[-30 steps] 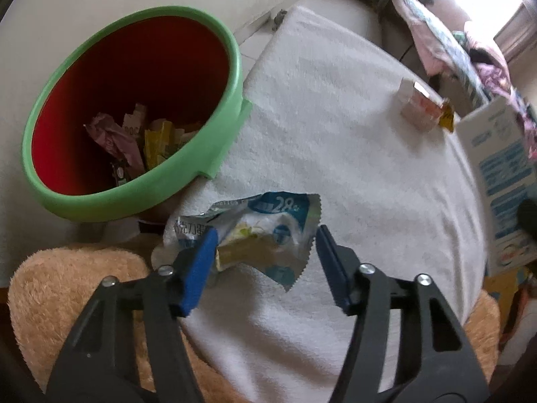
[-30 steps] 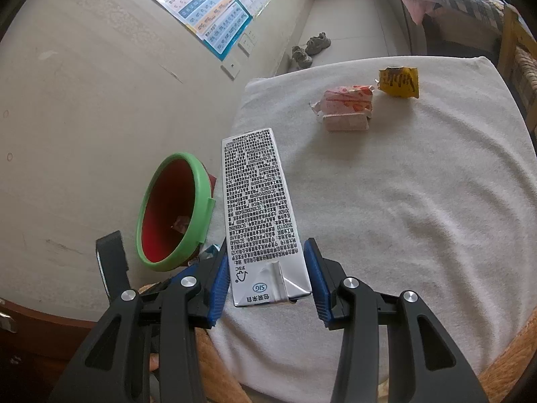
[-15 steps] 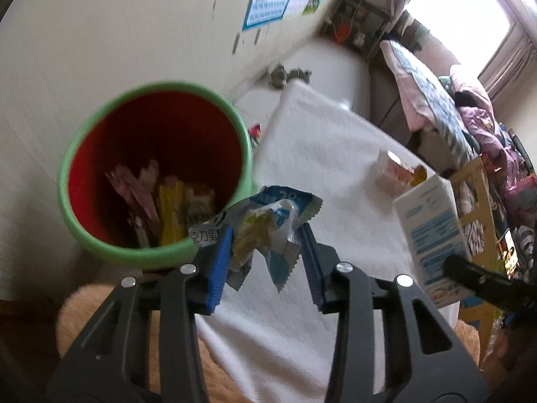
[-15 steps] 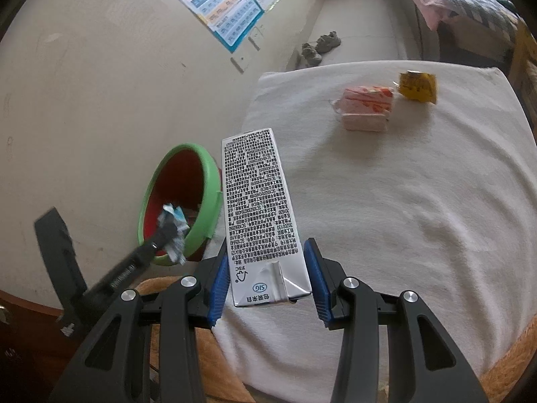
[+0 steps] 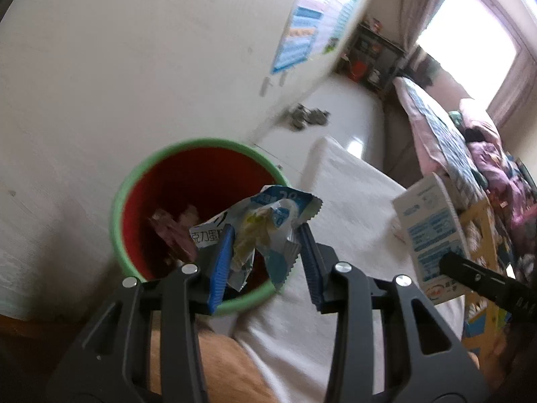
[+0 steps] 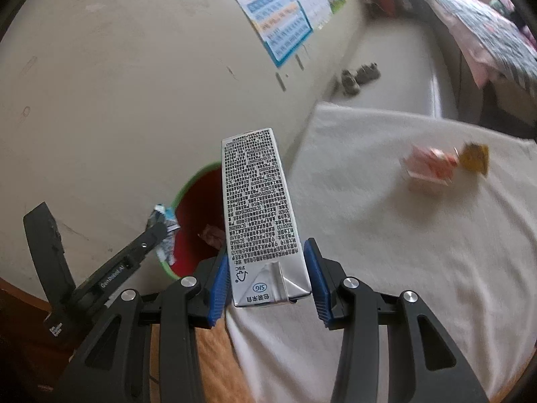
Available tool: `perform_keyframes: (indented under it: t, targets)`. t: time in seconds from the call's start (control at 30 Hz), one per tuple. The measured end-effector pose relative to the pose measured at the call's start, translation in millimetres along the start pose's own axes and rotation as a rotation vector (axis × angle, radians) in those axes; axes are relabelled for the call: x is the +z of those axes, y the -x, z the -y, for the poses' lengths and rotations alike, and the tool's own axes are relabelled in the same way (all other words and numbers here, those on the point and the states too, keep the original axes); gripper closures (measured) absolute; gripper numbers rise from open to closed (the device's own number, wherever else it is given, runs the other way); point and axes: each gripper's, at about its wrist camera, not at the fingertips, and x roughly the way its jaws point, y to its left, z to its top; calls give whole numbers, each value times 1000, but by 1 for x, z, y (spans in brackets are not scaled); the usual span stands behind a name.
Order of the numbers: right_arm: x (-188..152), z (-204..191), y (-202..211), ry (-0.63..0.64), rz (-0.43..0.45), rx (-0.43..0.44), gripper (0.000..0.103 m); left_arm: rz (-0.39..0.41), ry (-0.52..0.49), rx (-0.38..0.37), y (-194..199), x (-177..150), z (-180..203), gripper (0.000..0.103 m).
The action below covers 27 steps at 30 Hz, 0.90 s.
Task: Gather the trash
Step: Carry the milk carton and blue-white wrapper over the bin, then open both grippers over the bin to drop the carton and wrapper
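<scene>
Left tongs (image 5: 265, 258) clamped on a crinkly blue wrapper (image 5: 268, 221) over the red bin (image 5: 201, 181). Right tongs (image 6: 266, 280) clamped on a milk carton (image 6: 258, 215).

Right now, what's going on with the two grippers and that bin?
A person is clearing trash off a white-covered table into a green bin. The left gripper is shut on a crumpled blue wrapper, held over the bin's mouth, where earlier wrappers already lie. The right gripper is shut on a carton, held up near the bin. Two small packets are left on the table.
</scene>
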Motion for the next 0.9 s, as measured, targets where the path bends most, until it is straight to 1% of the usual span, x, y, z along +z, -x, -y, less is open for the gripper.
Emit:
perform_keyframes:
  t: [0.1,0.2,0.43,0.57,0.7,0.73,0.83,0.9]
  targets:
    - [8,-12,-12,25,-6,16,62,10,49,12,2,11,-22,65]
    - [15,-26,-25,55,-3,34,62,6,73,28,-2,16,-36,65]
    - [19,-59,-64,154,-44,46,62,-28,90,63,-23,12,-51,65]
    - [20,-72,-82,188,-62,42,62,-53,125,62,-34,10,-67,65]
    - [19,-82,-96,209,-87,41,61,-70,138,53,-43,7,-73,65]
    - [18,-84,-98,212,-91,40,60,-73,142,48,-45,8,-76,62]
    - [20,-88,-105,221,-106,43,59,-65,172,38,-48,6,-82,45]
    - [20,-89,-106,223,-106,48,59,-66,182,36,-52,8,-83,40]
